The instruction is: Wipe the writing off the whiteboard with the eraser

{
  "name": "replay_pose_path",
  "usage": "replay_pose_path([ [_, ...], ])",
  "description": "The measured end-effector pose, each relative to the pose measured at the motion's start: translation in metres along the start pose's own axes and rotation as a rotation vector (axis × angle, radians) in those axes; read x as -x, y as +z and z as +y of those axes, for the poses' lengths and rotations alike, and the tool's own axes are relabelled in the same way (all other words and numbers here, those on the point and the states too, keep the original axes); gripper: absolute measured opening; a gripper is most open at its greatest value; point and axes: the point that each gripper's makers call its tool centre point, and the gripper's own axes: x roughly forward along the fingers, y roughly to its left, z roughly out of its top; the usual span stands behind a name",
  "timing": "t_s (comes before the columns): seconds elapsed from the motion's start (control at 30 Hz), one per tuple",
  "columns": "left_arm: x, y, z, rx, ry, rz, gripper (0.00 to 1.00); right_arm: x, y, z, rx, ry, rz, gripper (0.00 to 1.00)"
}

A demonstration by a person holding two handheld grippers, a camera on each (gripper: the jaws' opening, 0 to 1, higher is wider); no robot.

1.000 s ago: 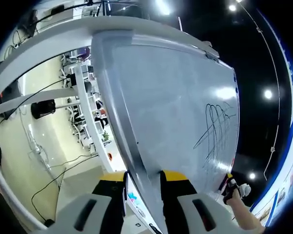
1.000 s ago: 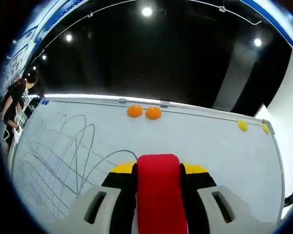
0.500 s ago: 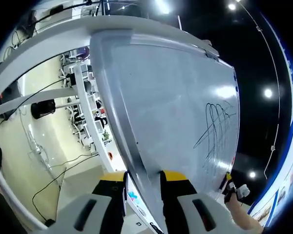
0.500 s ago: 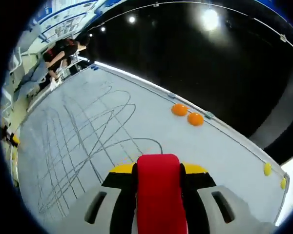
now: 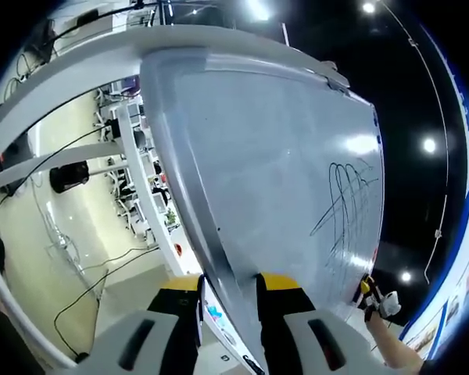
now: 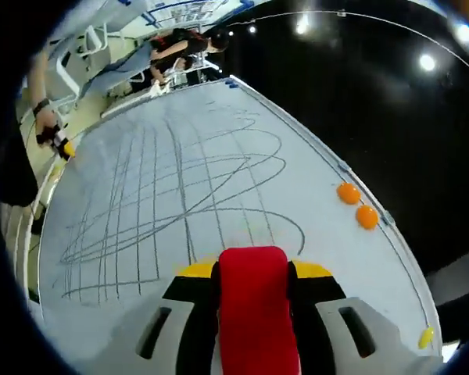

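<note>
The right gripper [image 6: 254, 293], jaws clamped on the red eraser [image 6: 254, 308], nears the scrawled whiteboard [image 6: 328, 234]. The left gripper [image 5: 230, 301] pinches the board's near edge. A tilted eraser would likely leave streaks.

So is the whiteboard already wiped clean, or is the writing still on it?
Not wiped: the whiteboard still carries dark looping scribbles. The right gripper holds the red eraser just short of them.

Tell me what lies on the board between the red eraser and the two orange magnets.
In the right gripper view, bare whiteboard separates eraser from orange magnets; the scribbles' loop ends short.
</note>
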Motion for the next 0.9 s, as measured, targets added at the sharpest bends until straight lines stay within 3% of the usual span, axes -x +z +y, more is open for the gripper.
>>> replay_pose_path([
  [0.2, 0.0, -0.002, -0.001, -0.007, 0.004, 0.002, 0.29, 0.001, 0.003, 0.061, 0.226, 0.182, 0.013, 0.36],
  [0.23, 0.001, -0.002, -0.001, -0.007, 0.004, 0.001, 0.29, 0.001, 0.003, 0.066, 0.242, 0.185, 0.015, 0.36],
  [0.33, 0.001, -0.003, -0.001, -0.008, 0.004, 0.003, 0.28, 0.004, 0.001, 0.082, 0.239, 0.176, 0.015, 0.36],
  [0.9, 0.001, -0.006, -0.002, -0.01, 0.0, 0.0, 0.28, 0.011, -0.004, 0.095, 0.135, 0.096, -0.042, 0.36],
])
